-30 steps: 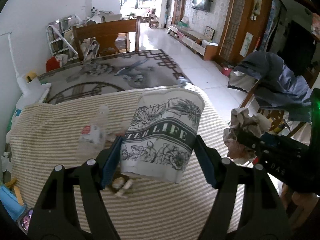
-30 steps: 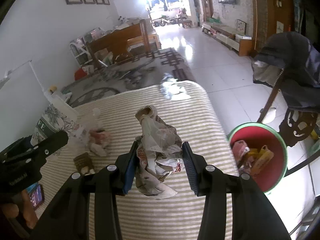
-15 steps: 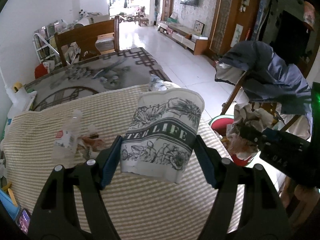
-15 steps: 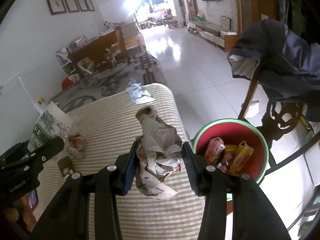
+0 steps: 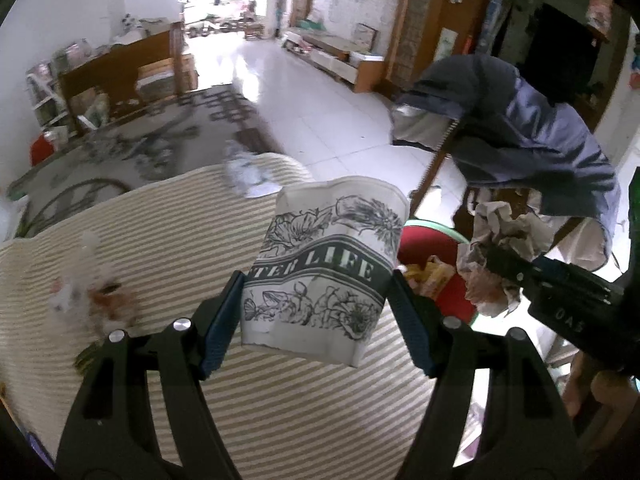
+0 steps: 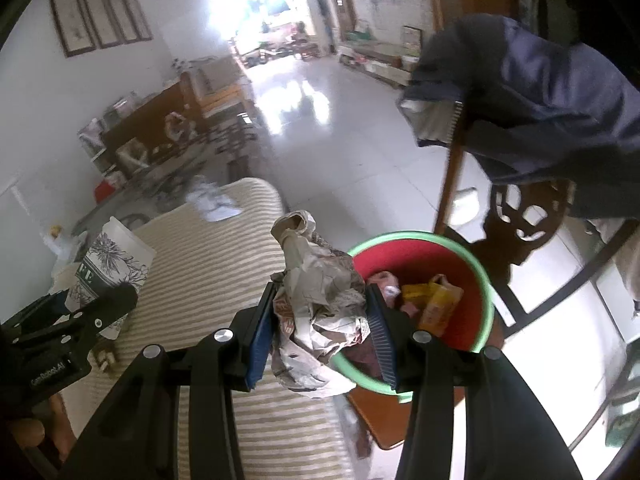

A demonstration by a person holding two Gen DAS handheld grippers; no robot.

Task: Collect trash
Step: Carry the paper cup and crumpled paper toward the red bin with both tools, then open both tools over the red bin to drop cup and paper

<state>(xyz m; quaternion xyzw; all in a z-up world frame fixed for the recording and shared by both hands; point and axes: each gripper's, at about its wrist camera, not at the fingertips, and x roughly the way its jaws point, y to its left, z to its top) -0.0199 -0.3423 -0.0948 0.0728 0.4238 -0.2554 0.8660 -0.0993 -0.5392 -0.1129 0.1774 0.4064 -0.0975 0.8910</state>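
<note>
My left gripper [image 5: 318, 312] is shut on a white paper cup [image 5: 324, 264] with a floral print, held above the striped tablecloth [image 5: 168, 248]. The cup also shows in the right wrist view [image 6: 112, 268]. My right gripper [image 6: 320, 320] is shut on a crumpled paper wad [image 6: 320, 304], held at the table's right edge, next to the red bin with a green rim [image 6: 484, 292]. The wad [image 5: 500, 252] and bin [image 5: 428, 240] also show at the right in the left wrist view. The bin holds a yellow packet [image 6: 436, 304] and other scraps.
More litter lies on the cloth: a clear bottle and wrappers [image 5: 80, 280] at the left, a white crumpled piece [image 5: 248, 176] at the far edge. A chair draped with a blue jacket [image 6: 540, 100] stands just behind the bin. White tiled floor lies beyond.
Both grippers have swung to the right with their loads. The red bin has come closer in the right wrist view and has come into the left wrist view.
</note>
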